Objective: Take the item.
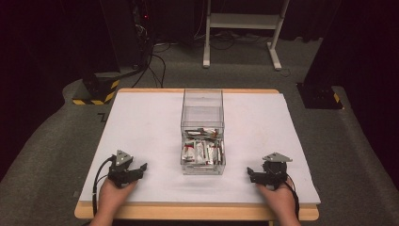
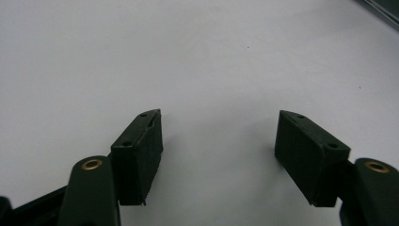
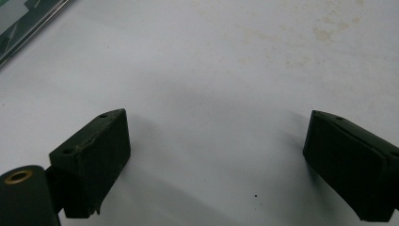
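Both grippers, left gripper (image 1: 141,168) and right gripper (image 1: 251,174), sit spread wide and empty either side of the clear bin (image 1: 203,136); its packets (image 1: 202,151) lie between them, long axis running away, neither hand really nearer.

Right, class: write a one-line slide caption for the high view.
Two open grippers, left gripper and right gripper, rest beside a clear box of packets.

left gripper (image 1: 141,168): black, grey three-cornered top plate, black trailing cable | right gripper (image 1: 251,173): black, grey plate, cable | jaws: black ribbed blocks, brass-ringed pivot holes, small screw holes | forearms: bare
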### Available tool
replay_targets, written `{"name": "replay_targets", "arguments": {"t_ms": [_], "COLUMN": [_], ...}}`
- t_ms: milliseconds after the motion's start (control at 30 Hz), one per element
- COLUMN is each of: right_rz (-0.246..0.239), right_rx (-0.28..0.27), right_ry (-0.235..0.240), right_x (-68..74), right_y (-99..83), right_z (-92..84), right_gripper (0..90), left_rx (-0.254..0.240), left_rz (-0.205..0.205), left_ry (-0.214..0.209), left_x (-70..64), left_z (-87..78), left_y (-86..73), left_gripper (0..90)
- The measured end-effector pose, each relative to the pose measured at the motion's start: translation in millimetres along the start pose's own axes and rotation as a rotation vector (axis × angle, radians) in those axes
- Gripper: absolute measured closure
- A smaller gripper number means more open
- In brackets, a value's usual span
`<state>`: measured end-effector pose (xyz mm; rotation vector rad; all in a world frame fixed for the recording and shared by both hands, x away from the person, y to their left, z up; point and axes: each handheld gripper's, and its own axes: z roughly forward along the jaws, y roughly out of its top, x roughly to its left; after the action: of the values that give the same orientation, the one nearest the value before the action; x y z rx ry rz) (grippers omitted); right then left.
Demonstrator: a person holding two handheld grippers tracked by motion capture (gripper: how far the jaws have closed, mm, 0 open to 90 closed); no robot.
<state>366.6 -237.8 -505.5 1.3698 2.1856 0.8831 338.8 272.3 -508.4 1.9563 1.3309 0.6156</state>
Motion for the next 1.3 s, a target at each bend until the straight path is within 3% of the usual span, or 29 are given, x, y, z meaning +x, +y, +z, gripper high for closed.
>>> {"name": "replay_targets", "arguments": {"t_ms": [1000, 1300], "right_rz": [0.008, -0.027], "right_rx": [0.0, -0.022], "right_ry": [0.0, 0.003], "right_x": [0.0, -0.1], "right_y": [0.4, 1.5], "right_z": [-1.0, -7.2], "right_gripper": [8.9, 12.7], "left_rx": [0.001, 0.002], "left_rz": [0.007, 0.006], "left_ry": [-0.011, -0.013], "left_x": [1.1, 1.2], "left_z": [0.5, 0.6], "left_y": [0.1, 0.1], "left_gripper": [31.1, 31.1]}}
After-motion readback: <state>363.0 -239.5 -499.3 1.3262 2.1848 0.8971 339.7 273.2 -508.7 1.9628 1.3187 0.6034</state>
